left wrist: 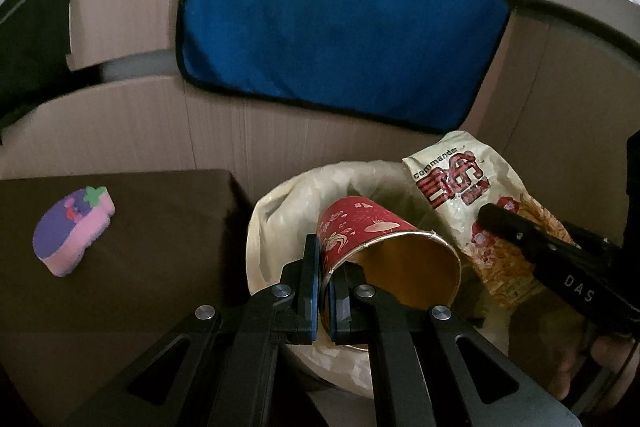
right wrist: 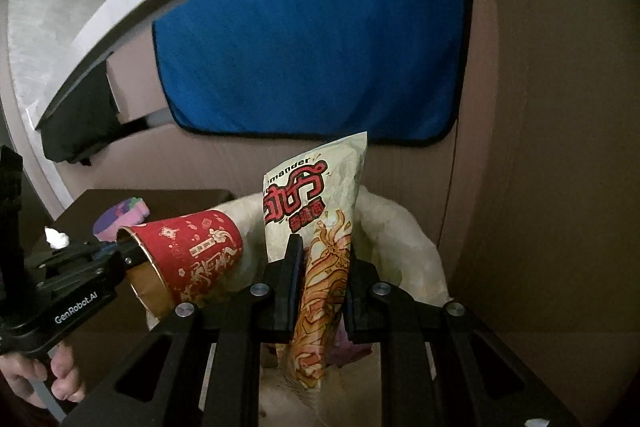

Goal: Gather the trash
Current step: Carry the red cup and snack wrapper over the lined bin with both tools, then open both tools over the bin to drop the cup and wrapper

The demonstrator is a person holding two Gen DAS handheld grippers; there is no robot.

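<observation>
Red paper, pinched at the rim, is what your left gripper (left wrist: 325,291) holds at the lower centre of the left wrist view: its jaws are clenched on the wall of the paper cup (left wrist: 376,247), one finger inside the mouth and one outside. The cup lies tilted, long axis running up and to the left from the tongs, open mouth facing the camera. Directly behind and below it sits the trash bin (left wrist: 280,211), lined with a pale bag, so the cup already hangs over the opening.

Your right gripper (right wrist: 320,287) is clamped on the snack bag (right wrist: 320,227), which stands nearly upright between the fingers, long axis vertical, top corner reaching toward the blue cloth (right wrist: 312,43). The bin liner shows behind and below it too.

Both pieces look to be over the bin, so the coming move is probably a plain release; neither hand is clearly nearer.

Farther off at left, a purple and pink sponge (left wrist: 72,227) rests on the dark table (left wrist: 160,227).
</observation>
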